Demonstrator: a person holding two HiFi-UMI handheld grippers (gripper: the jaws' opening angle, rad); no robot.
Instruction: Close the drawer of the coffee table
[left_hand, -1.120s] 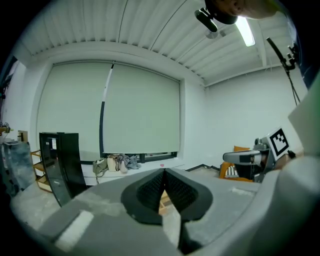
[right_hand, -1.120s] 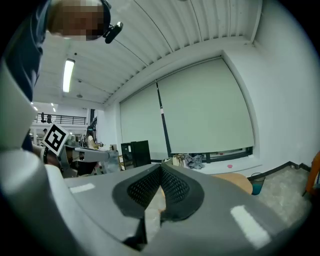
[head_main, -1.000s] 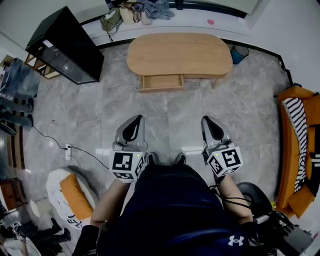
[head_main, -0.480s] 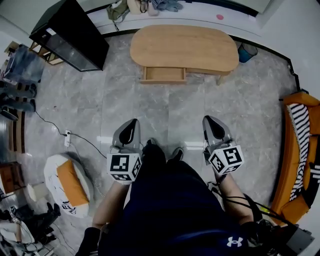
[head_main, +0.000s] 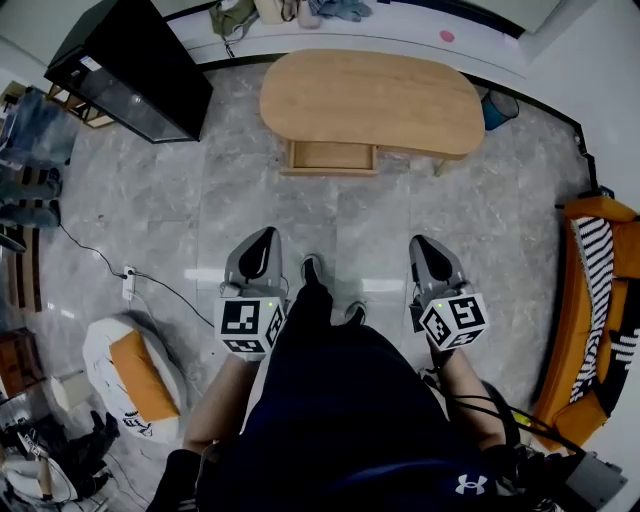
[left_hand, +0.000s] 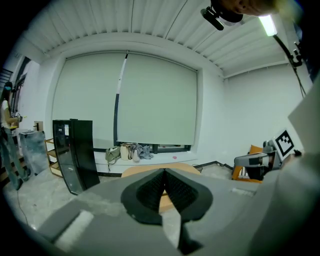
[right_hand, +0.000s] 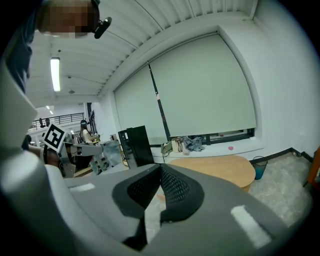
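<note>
Both the left gripper and right gripper, closed empty, have edged nearer the table; its drawer apparently stays open.

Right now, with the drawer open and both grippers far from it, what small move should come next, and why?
Probably step closer, carrying the left gripper toward the drawer front. The drawer sticks out of the coffee table, and floor separates it from the left gripper and right gripper, both shut and empty.
</note>
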